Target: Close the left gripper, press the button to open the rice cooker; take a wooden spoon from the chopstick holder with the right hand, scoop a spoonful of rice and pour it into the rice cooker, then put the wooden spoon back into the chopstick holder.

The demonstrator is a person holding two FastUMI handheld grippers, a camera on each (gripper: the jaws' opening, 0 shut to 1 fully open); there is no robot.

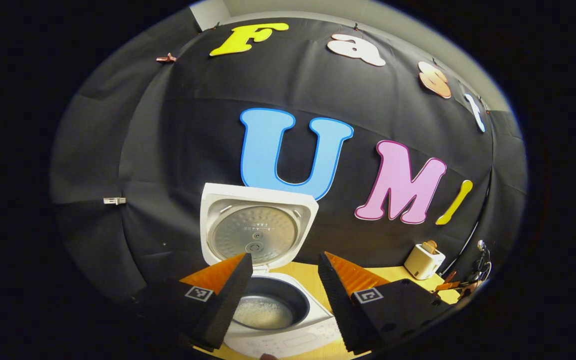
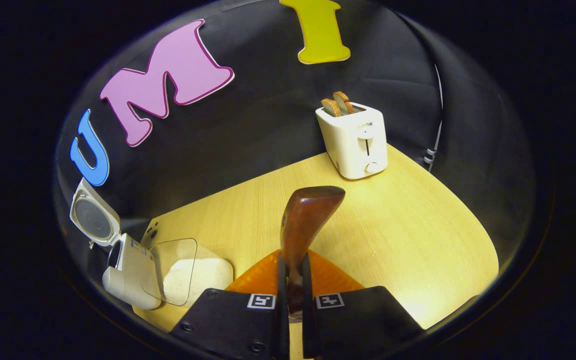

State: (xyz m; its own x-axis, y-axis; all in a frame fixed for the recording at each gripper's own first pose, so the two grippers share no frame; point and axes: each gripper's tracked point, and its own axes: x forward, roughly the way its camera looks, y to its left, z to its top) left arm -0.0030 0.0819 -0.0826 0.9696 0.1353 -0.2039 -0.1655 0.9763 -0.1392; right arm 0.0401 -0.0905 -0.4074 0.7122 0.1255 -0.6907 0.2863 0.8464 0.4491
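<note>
Rt tongs [image 2: 290, 280], spoon [image 2: 308, 220], wood table [image 2: 418, 240]

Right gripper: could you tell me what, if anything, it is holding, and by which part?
The right gripper is shut on the wooden spoon, gripping its handle between both fingers, with the bowl end pointing forward over the table.

Left hand-held gripper [image 1: 282, 280] agape; right hand-held gripper [image 2: 291, 280] clamped tight, fingers nearly together.

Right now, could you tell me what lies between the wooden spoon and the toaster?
Only bare tabletop, seen in the right gripper view, lies between the wooden spoon and the toaster.
</note>
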